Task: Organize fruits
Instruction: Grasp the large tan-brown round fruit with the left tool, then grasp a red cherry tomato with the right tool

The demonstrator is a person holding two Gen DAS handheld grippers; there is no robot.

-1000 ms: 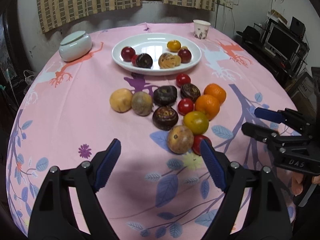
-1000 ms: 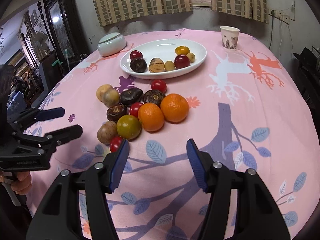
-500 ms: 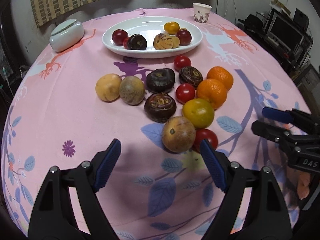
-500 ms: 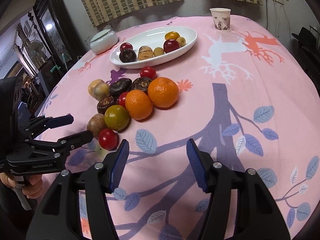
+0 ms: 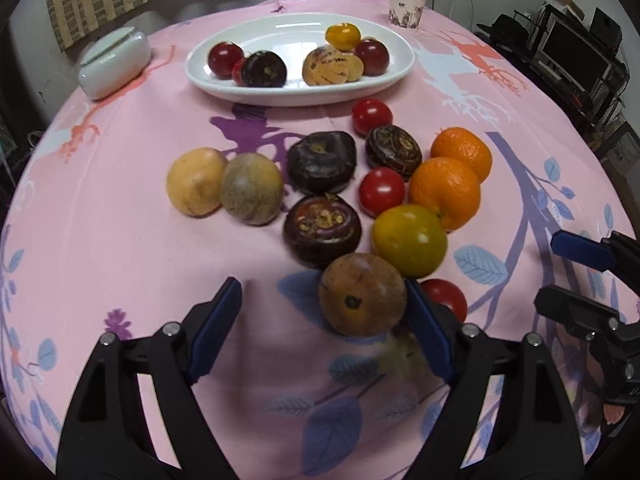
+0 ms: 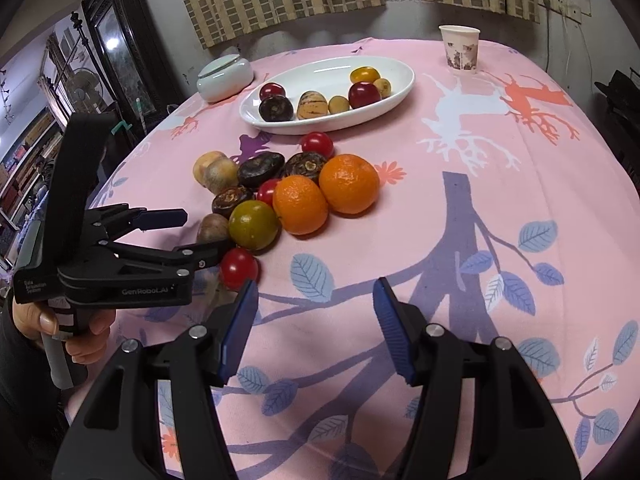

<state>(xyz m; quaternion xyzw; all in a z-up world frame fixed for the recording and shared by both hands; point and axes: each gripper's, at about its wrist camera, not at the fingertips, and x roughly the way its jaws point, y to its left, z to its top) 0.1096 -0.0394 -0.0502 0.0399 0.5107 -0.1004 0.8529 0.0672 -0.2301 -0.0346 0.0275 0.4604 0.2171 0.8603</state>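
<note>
Several loose fruits lie in a cluster on the pink tablecloth. Nearest is a brown round fruit (image 5: 362,294), with a red tomato (image 5: 444,300) to its right. My left gripper (image 5: 322,300) has its jaws closing around the brown fruit. Its right pad (image 5: 424,320) is at the fruit's side, while the left pad stands well apart. Seen from the right wrist, the left gripper (image 6: 202,232) reaches in over the brown fruit (image 6: 210,232). My right gripper (image 6: 316,292) hangs open over bare cloth, nothing between its fingers. The white oval plate (image 5: 304,98) behind holds several fruits.
Two oranges (image 5: 446,192), a yellow-green fruit (image 5: 410,240) and dark purple fruits (image 5: 322,232) crowd just behind the brown one. A white lidded jar (image 5: 114,60) stands far left, a paper cup (image 5: 406,6) far right. A hand (image 6: 76,328) holds the left gripper.
My left gripper has come down and forward to the near end of the fruit cluster, so the brown fruit now sits between its jaws, which have narrowed a little. The right gripper stayed put.
</note>
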